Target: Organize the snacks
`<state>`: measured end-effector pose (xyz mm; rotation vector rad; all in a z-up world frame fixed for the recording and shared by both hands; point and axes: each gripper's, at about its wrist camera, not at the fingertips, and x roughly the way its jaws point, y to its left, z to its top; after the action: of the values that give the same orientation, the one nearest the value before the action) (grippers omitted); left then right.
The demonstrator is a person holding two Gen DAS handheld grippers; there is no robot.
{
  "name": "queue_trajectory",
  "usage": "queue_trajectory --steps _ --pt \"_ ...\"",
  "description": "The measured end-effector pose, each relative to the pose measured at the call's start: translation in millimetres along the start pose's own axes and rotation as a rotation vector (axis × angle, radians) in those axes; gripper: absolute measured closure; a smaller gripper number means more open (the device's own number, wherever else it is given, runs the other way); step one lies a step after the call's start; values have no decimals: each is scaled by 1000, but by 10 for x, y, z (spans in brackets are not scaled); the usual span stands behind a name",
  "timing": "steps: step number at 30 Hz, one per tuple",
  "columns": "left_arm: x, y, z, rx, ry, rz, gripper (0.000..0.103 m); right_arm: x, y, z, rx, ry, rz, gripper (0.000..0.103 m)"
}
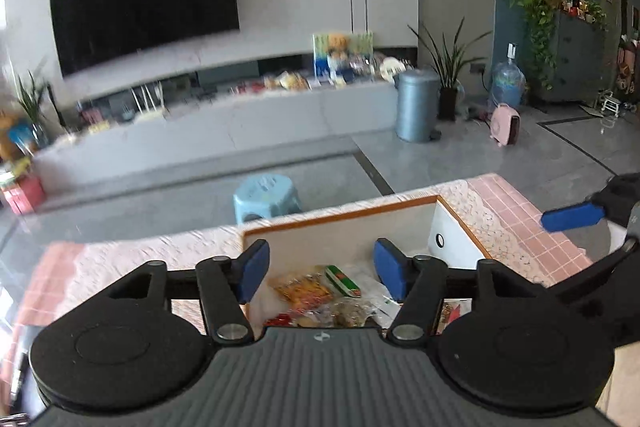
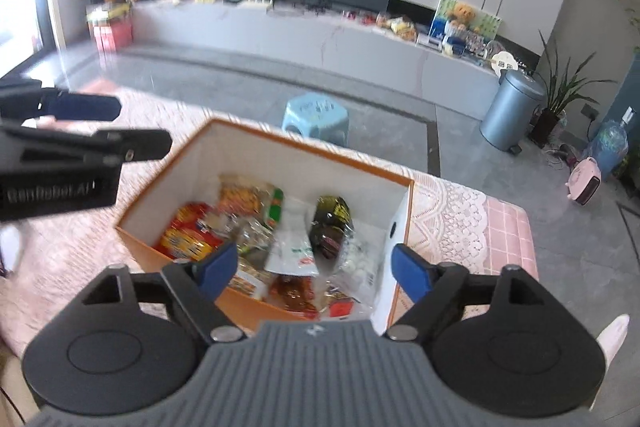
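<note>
Both my tools released, nothing held; left tool (image 1: 322,273) and right tool (image 2: 314,269) above snack-filled box (image 2: 308,163) on bench (image 2: 508,227).

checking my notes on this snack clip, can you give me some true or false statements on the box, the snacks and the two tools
1. The orange-rimmed box holds several snack packs. True.
2. The right tool grips a snack. False: its fingers are spread apart over the box with nothing between them.
3. A dark packet lies inside the box. True.
4. The box stands on bare floor. False: it stands on a pink lace-edged tablecloth.
5. The left tool is open and holds nothing. True.
6. A blue stool sits inside the box. False: it stands on the floor beyond the table.
</note>
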<state>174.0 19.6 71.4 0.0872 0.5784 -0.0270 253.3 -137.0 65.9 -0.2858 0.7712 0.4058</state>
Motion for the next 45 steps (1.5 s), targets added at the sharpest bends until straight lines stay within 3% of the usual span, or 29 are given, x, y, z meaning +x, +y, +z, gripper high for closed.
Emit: queue_trajectory --steps 3,5,7,19,29,45 --pt "-176 -74 -86 31 -39 66 23 -234 25 -81 32 -49 17 14" --pt "-299 -134 -179 44 -77 133 14 -385 43 -152 62 -82 26 13" --pt "-413 -173 -280 33 -119 170 13 -511 67 -238 85 -118 20 11" --pt "-566 -139 -744 -64 -62 108 12 -906 461 -1006 136 -272 -71 6" --pt "-413 -198 -1113 -54 27 110 12 -741 550 -1393 220 -246 -174 6" --pt "-272 -298 -1300 -43 103 104 12 -464 492 -1573 297 -235 -129 6"
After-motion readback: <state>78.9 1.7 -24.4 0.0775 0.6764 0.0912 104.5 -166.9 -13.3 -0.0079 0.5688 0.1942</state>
